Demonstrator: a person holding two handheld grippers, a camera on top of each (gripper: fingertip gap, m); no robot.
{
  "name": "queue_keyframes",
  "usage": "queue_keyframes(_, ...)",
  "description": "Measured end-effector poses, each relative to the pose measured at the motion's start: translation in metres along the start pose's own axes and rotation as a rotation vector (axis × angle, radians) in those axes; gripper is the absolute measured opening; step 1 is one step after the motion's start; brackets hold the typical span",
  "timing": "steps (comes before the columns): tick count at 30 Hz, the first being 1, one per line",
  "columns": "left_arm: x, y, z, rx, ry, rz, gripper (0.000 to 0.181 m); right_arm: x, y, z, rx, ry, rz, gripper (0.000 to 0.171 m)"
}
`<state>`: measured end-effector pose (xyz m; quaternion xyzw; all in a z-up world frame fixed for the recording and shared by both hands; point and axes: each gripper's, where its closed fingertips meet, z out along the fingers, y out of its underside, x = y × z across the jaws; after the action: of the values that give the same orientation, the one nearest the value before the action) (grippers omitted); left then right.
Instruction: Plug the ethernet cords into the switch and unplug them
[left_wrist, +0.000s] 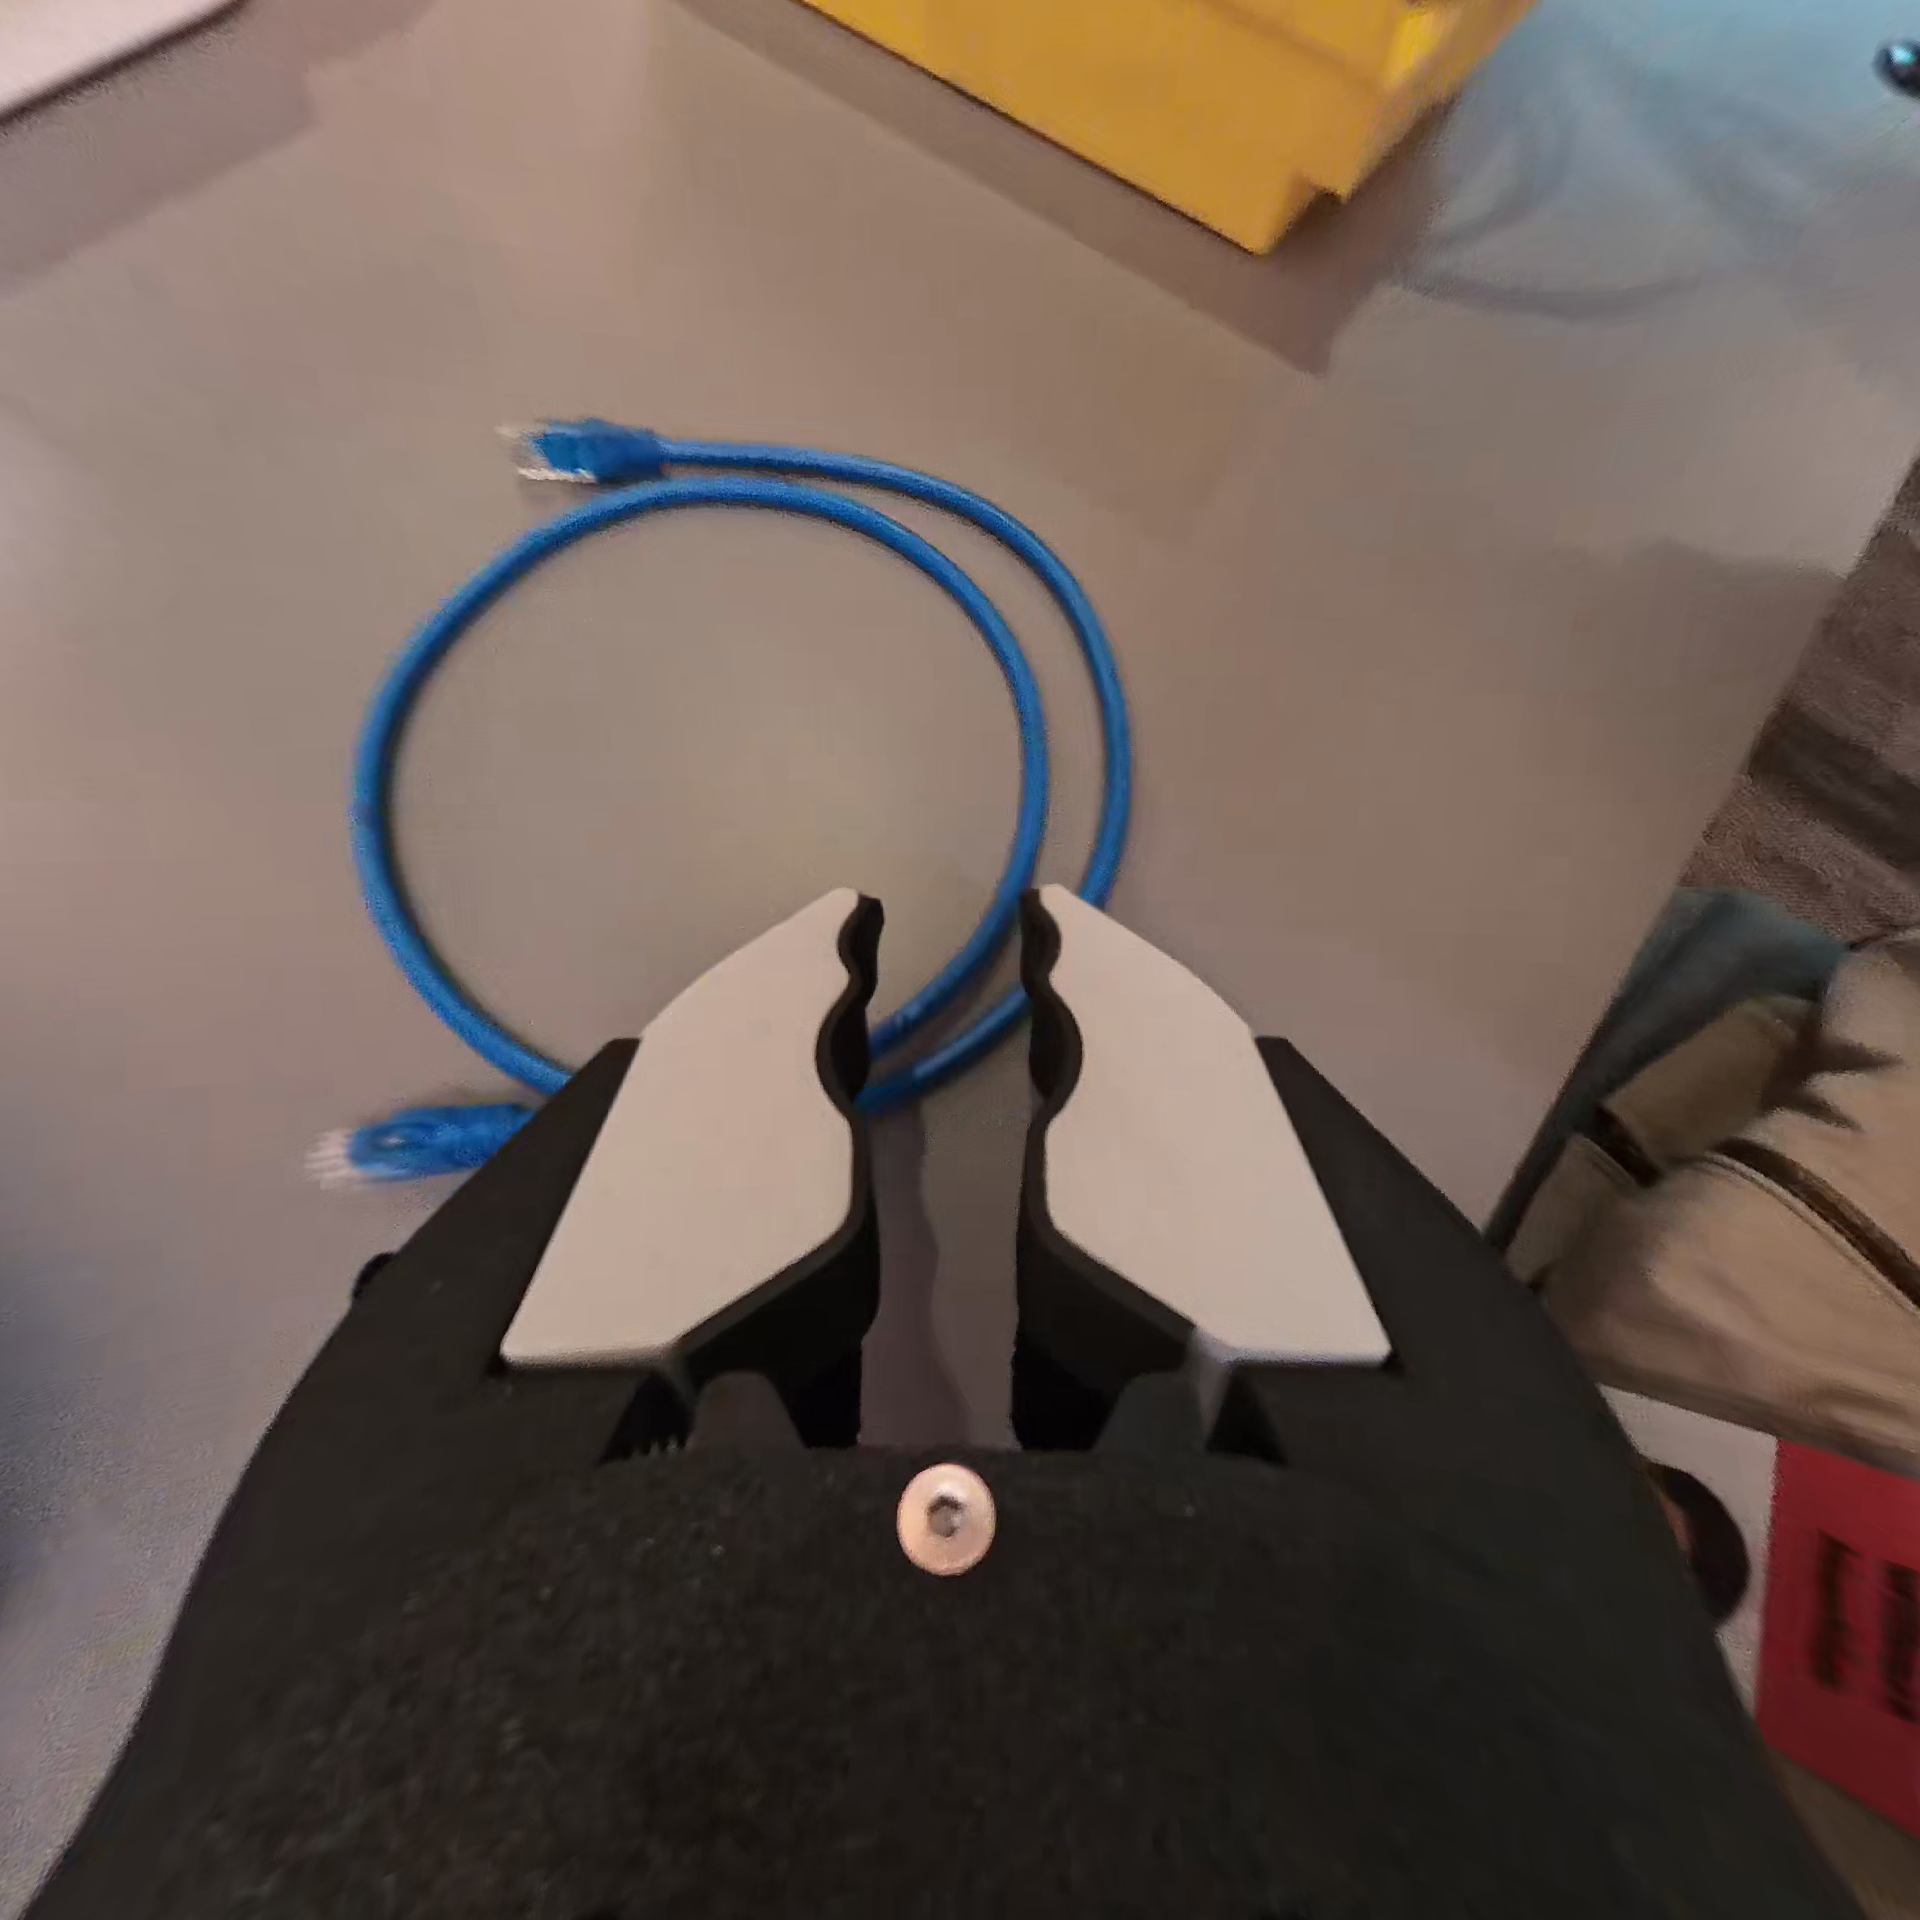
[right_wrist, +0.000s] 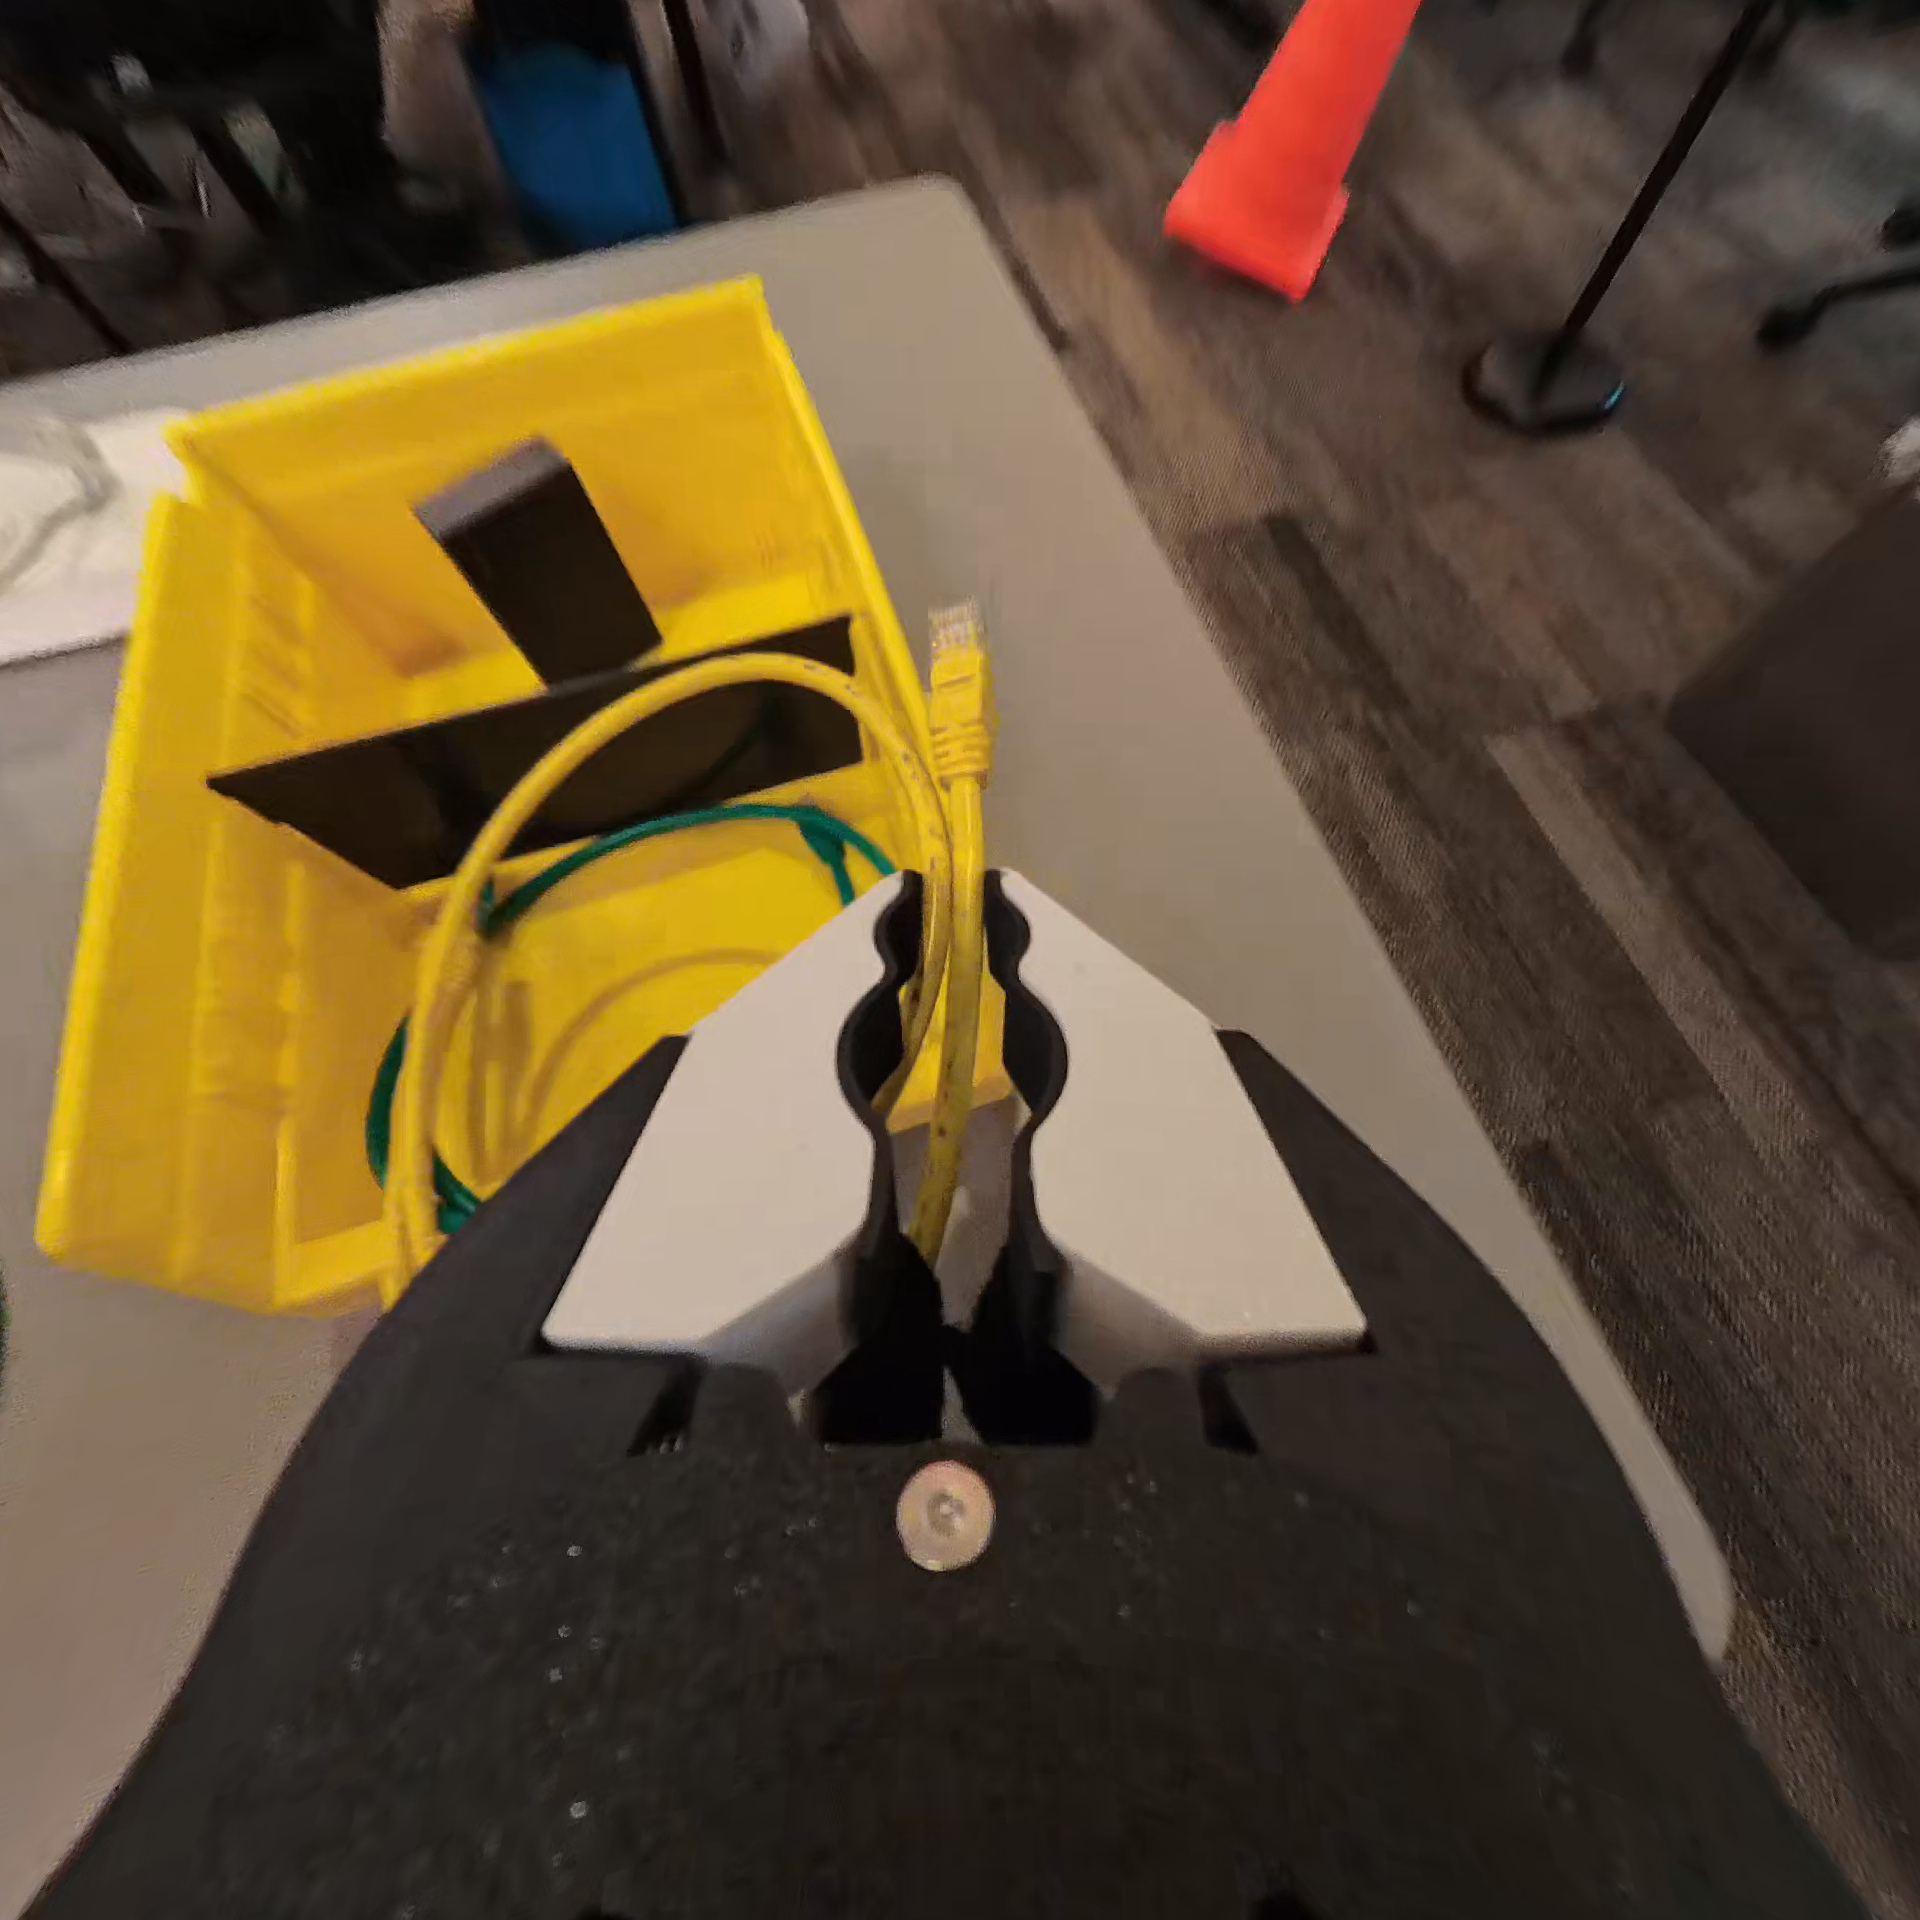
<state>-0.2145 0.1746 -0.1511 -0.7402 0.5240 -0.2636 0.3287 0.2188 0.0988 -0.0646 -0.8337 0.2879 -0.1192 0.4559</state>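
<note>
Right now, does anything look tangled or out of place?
Yes. The right gripper pinches two strands of the looped yellow ethernet cord at once, and that loop overlaps the green cord in the yellow plastic bin.

grey table | on it: blue eth cord coiled, yellow bin, white sheet

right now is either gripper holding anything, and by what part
The right gripper pinches the yellow cord on its strand just behind the plug. The left gripper is open and empty.
</note>
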Motion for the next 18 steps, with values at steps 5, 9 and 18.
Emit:
queue_keyframes(5,0.019,0.019,0.009,-0.051,0.039,0.047,0.032,-0.023,0.02,0.031,-0.111,0.063,-0.089,0.012)
queue_keyframes(9,0.014,0.018,0.009,-0.057,0.033,0.111,0.032,-0.03,0.028,0.043,-0.217,0.139,-0.196,0.012)
queue_keyframes(18,0.006,0.027,0.001,-0.069,0.024,0.183,0.036,-0.031,0.029,0.069,-0.431,0.135,-0.287,0.038)
